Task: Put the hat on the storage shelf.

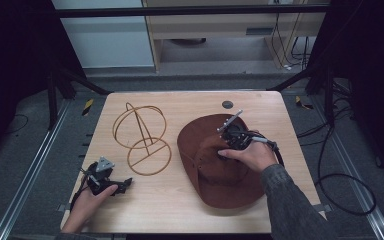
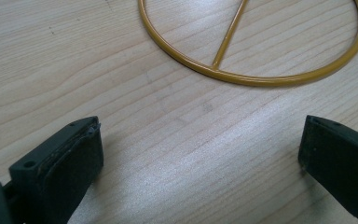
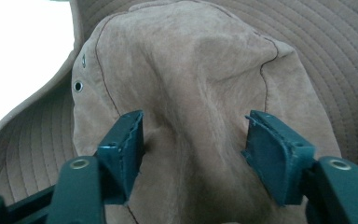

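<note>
A brown suede wide-brimmed hat (image 1: 215, 172) lies crown up on the right half of the wooden table (image 1: 170, 210). My right gripper (image 1: 221, 151) comes down on the crown. In the right gripper view its pads (image 3: 130, 135) press a raised fold of the hat's crown (image 3: 191, 70) from both sides, with my right gripper (image 3: 193, 140) shut on it. A yellow wire hat stand (image 1: 142, 137) stands left of the hat. My left gripper (image 1: 125, 184) rests low near the table's front left, open (image 2: 200, 154) with only bare wood between the jaws, just short of the stand's base ring (image 2: 256, 79).
A small dark round disc (image 1: 227, 104) sits in the tabletop near the far edge. Cables trail on the floor right of the table (image 1: 340, 180). Metal rails run along both sides of the table (image 1: 35, 170).
</note>
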